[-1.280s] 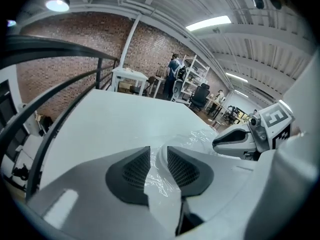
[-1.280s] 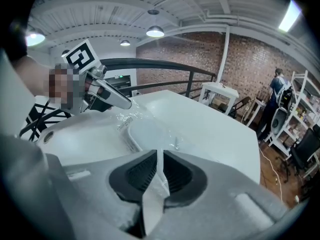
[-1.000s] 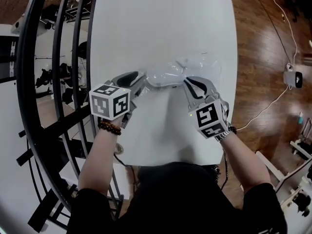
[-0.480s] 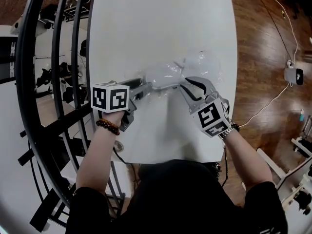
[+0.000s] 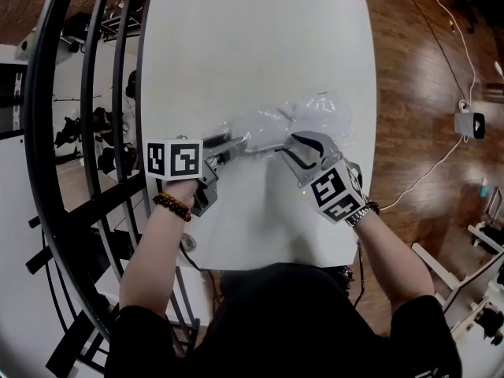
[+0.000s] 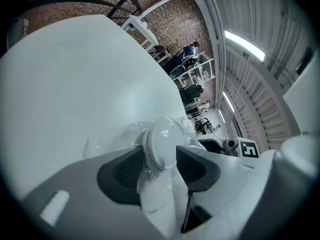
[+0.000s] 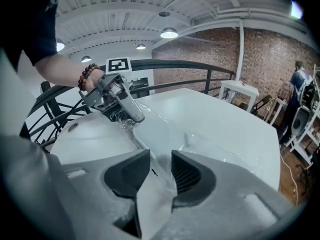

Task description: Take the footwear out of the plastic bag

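A clear plastic bag (image 5: 309,115) lies across the middle of the white table (image 5: 252,46), with white footwear (image 5: 258,124) inside it. My left gripper (image 5: 235,142) is at the bag's left end. Its jaws stand wide around a rounded white end of the wrapped footwear (image 6: 161,143), so the left gripper (image 6: 159,158) is open. My right gripper (image 5: 283,148) is at the bag's near edge and its jaws are opening. A fold of the bag's film (image 7: 156,166) runs loose between its pads, and the right gripper (image 7: 161,173) is open. Across the bag (image 7: 200,144) I see the left gripper (image 7: 129,118).
A black curved railing (image 5: 87,132) runs along the table's left side. Wooden floor (image 5: 425,93) lies to the right, with a white cable and a small device (image 5: 471,123) on it. Another white table (image 7: 240,91) and a person (image 7: 298,79) are in the background.
Both grippers' jaws have spread wider. The left gripper has moved in on the bag's left end, and the bag has slid slightly left and away from me.
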A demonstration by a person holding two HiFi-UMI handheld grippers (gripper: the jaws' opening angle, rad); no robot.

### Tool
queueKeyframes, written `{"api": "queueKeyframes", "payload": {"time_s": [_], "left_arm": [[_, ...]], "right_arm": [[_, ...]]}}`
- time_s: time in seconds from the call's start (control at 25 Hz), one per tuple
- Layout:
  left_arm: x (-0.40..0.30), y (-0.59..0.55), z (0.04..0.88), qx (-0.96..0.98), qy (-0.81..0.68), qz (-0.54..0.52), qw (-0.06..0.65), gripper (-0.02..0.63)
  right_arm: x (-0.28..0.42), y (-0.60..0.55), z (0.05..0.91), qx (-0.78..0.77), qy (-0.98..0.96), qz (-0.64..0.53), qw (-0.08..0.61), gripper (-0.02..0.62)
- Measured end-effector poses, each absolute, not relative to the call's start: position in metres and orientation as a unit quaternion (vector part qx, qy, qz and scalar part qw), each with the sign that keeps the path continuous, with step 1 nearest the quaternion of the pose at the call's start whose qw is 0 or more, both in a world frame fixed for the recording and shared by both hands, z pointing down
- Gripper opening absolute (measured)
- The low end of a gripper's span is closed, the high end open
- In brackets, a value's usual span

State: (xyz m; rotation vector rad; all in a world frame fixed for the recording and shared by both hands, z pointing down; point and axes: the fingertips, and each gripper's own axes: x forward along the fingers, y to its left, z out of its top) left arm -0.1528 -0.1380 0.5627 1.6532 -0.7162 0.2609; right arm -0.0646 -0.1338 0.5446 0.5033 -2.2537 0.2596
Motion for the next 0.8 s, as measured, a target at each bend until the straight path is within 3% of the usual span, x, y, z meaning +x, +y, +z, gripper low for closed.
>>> {"api": "queueKeyframes", "payload": {"time_s": [0.12, 0.28, 0.44, 0.52, 0.64, 0.8], "left_arm": [[-0.152, -0.136, 0.558, 0.722, -0.298, 0.101, 0.616, 0.210], [-0.162, -0.139, 0.547, 0.742, -0.299, 0.076, 0.595, 0.110], [-0.168, -0.139, 0.537, 0.759, -0.291, 0.059, 0.579, 0.097], [-0.165, -0.137, 0.531, 0.770, -0.274, 0.049, 0.574, 0.118], [-0.159, -0.138, 0.525, 0.775, -0.251, 0.032, 0.579, 0.229], [-0.158, -0.139, 0.525, 0.763, -0.244, 0.007, 0.599, 0.234]], "right_arm": [[-0.064, -0.134, 0.544, 0.198, -0.891, 0.101, 0.396, 0.118], [-0.065, -0.133, 0.539, 0.193, -0.896, 0.104, 0.386, 0.117], [-0.069, -0.131, 0.535, 0.186, -0.901, 0.102, 0.378, 0.117], [-0.069, -0.130, 0.535, 0.182, -0.904, 0.104, 0.372, 0.117], [-0.071, -0.125, 0.533, 0.163, -0.910, 0.105, 0.365, 0.117], [-0.071, -0.116, 0.533, 0.145, -0.913, 0.101, 0.367, 0.117]]}}
